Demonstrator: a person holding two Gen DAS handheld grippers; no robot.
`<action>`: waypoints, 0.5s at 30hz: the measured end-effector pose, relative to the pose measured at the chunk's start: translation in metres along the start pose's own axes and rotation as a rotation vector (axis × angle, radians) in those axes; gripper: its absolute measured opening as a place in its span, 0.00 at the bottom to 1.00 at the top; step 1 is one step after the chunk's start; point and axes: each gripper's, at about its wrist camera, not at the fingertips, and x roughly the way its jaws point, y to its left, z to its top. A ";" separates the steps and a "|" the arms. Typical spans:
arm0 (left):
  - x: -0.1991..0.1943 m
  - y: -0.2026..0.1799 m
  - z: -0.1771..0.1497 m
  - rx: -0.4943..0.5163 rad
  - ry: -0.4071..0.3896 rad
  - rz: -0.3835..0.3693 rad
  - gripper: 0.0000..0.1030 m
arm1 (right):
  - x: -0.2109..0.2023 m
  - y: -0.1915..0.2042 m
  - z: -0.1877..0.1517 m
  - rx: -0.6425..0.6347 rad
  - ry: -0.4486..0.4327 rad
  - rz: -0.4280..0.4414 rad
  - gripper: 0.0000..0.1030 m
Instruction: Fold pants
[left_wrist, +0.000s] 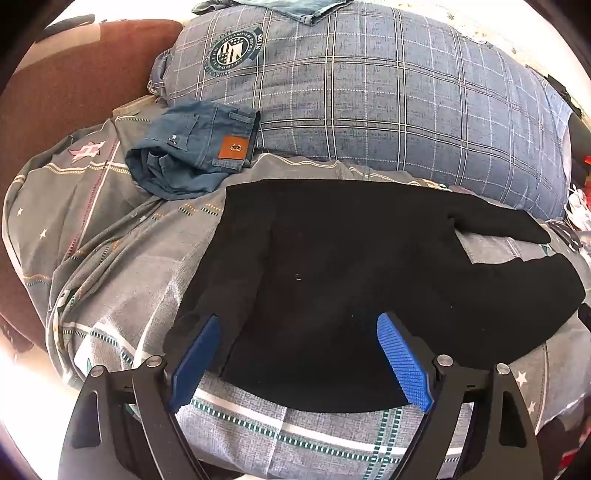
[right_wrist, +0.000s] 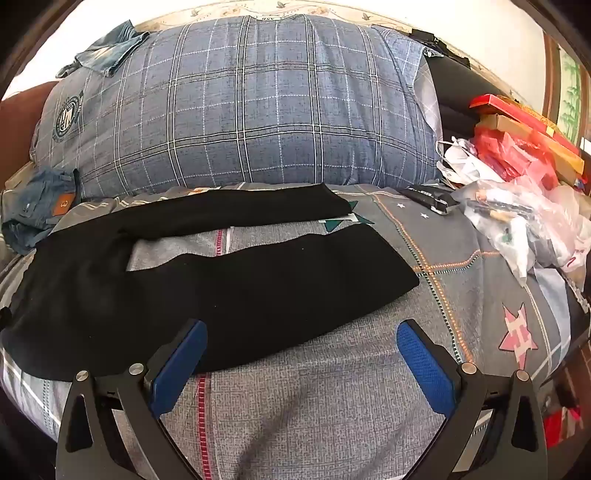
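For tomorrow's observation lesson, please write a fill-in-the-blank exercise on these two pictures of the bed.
1. The pants spread on the bed are ____ in colour.
2. Both the left gripper and the right gripper have their jaws ____.
3. The big checked pillow is mostly ____.
4. The pants' two legs lie ____, with bedding visible between them.

Missing words: black; open; blue; apart

On the bed we count one pair of black pants (right_wrist: 207, 280) laid flat with two legs apart, one big plaid pillow (right_wrist: 240, 107), two denim garments (left_wrist: 192, 155) (left_wrist: 291, 9), and our two grippers (left_wrist: 299, 325) (right_wrist: 299, 332), both spread wide.
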 end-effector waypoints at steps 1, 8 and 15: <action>0.000 0.000 0.000 -0.001 0.000 -0.001 0.85 | 0.000 0.000 0.000 -0.001 0.000 0.001 1.00; 0.001 0.001 0.000 0.008 -0.012 -0.002 0.85 | -0.002 0.000 0.000 -0.003 -0.002 0.002 1.00; -0.008 -0.005 0.004 0.002 -0.009 -0.006 0.85 | -0.003 0.000 0.001 -0.004 -0.003 0.003 1.00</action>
